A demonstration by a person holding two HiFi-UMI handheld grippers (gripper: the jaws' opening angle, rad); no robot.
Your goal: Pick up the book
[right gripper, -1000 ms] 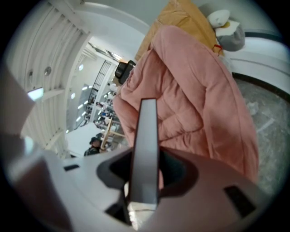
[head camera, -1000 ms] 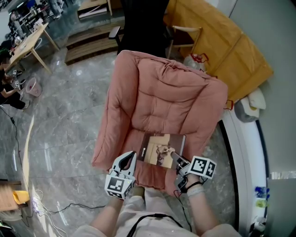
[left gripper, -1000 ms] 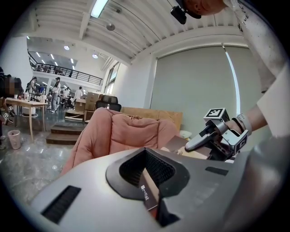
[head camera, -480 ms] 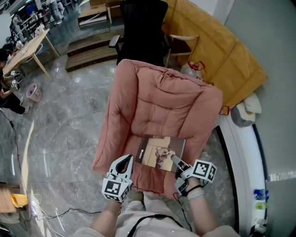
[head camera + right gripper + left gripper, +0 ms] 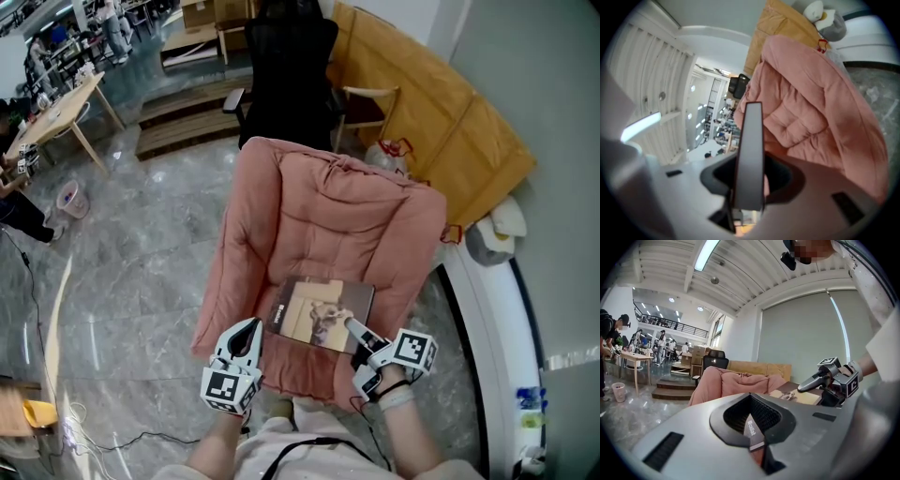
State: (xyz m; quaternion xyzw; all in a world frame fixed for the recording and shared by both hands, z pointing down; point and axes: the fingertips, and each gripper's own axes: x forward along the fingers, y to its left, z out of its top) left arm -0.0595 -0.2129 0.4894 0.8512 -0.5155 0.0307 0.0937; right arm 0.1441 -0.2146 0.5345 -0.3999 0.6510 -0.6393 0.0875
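Observation:
The book [image 5: 314, 314], tan cover with a dark spine, hangs tilted just above the seat of the pink padded armchair [image 5: 328, 216]. My right gripper [image 5: 354, 328] is shut on its near right corner, one finger lying across the cover. The left gripper view shows the same grip from the side, with the book [image 5: 799, 397] under the right gripper [image 5: 811, 383]. My left gripper [image 5: 244, 333] is beside the book's left edge, apart from it, jaws together and holding nothing. The right gripper view shows mostly one grey finger [image 5: 750, 154] and the armchair [image 5: 811, 103].
Behind the armchair stand a black office chair [image 5: 286, 66] and a wooden chair [image 5: 366, 98]. A yellow-covered shape [image 5: 450, 122] and a white curved unit [image 5: 487, 309] are at the right. Wooden steps [image 5: 187, 122], a table [image 5: 56, 103] and floor cables [image 5: 122, 427] lie left.
The book has come up off the seat in my right gripper. My left gripper has drifted left and lower in the picture, away from the book.

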